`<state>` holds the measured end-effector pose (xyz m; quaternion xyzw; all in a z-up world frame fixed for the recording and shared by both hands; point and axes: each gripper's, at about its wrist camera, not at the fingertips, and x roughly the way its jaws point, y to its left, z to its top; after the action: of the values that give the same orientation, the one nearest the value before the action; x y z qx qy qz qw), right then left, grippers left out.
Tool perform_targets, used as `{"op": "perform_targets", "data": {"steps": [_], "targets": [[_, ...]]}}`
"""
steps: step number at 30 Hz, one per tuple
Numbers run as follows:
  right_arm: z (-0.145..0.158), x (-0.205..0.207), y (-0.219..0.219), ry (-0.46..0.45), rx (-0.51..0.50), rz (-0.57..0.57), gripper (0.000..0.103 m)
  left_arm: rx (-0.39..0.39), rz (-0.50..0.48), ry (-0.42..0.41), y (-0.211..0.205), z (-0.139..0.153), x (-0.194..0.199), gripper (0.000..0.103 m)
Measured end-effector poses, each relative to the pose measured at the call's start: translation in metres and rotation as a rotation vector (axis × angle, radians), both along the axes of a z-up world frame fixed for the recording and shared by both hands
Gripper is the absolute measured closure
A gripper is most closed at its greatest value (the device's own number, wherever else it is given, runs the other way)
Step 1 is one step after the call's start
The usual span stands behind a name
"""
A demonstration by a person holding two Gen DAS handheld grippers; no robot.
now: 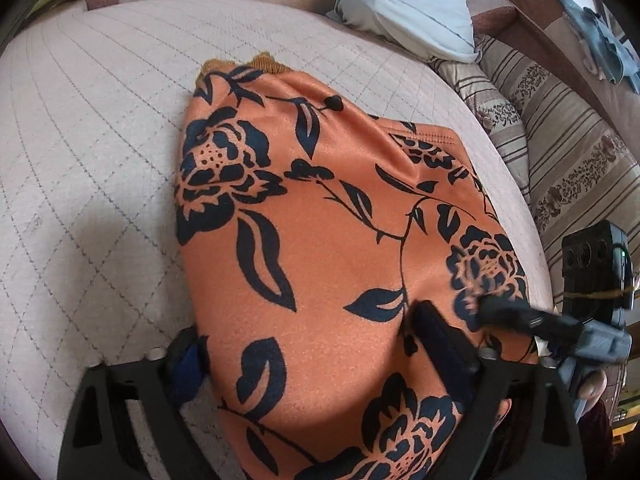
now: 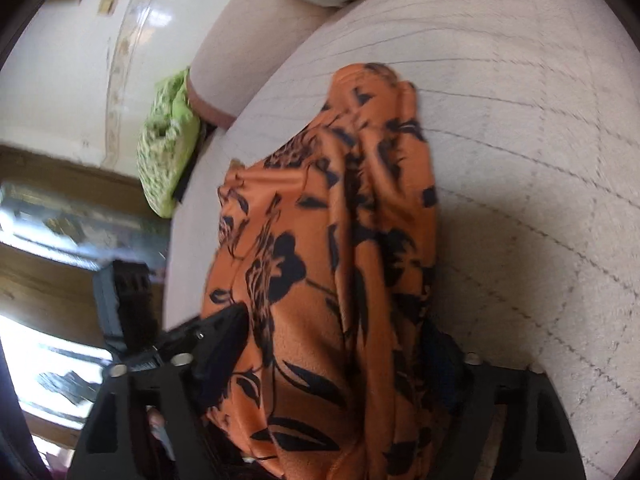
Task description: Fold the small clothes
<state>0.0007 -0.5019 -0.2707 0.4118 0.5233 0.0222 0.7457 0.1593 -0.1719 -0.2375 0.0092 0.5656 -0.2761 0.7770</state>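
Note:
An orange garment with a dark blue flower print (image 1: 320, 220) lies on the quilted pale cushion (image 1: 100, 140). My left gripper (image 1: 312, 344) has the near edge of the garment between its fingers; the cloth drapes over them and hides most of the left finger (image 1: 188, 364). The right gripper (image 1: 504, 312) reaches in from the right in the left wrist view and pinches the garment's right edge. In the right wrist view the garment (image 2: 320, 260) hangs bunched between my right gripper's fingers (image 2: 332, 352), blurred by motion.
A light blue pillow (image 1: 404, 4) lies at the back of the cushion. A striped floral cover (image 1: 560, 140) lies to the right. A green patterned cloth (image 2: 168, 144) sits at the cushion's far left edge beside a wooden frame (image 2: 52, 280).

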Motion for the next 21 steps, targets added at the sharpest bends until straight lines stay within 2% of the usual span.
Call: {"op": "perform_targets", "data": {"steps": [2,3,4,7,10,14,17,21], "targets": [[0.002,0.002,0.011,0.013,-0.065,0.036,0.047,-0.01,0.005,-0.015,0.006,0.003,-0.002,0.027],[0.006,0.002,0.016,0.002,-0.088,0.046,0.051,-0.018,0.008,-0.02,0.007,0.004,-0.004,0.035],[0.01,0.002,0.019,-0.014,-0.103,0.05,0.052,-0.028,0.01,-0.028,0.01,0.007,-0.005,0.043],[0.021,0.002,0.03,-0.041,-0.152,0.059,0.055,-0.042,0.005,-0.054,0.015,0.016,-0.008,0.057],[0.035,0.001,0.045,-0.072,-0.223,0.075,0.057,-0.045,0.0,-0.064,0.016,0.024,-0.013,0.062],[0.054,0.002,0.056,-0.13,-0.28,0.082,0.058,-0.055,0.007,-0.098,0.017,0.039,-0.022,0.063],[0.067,0.007,0.067,-0.18,-0.282,0.092,0.058,-0.043,0.015,-0.158,0.02,0.056,-0.028,0.063],[0.083,0.029,0.086,-0.25,-0.257,0.108,0.058,-0.018,0.042,-0.22,0.026,0.062,-0.025,0.063]]}}
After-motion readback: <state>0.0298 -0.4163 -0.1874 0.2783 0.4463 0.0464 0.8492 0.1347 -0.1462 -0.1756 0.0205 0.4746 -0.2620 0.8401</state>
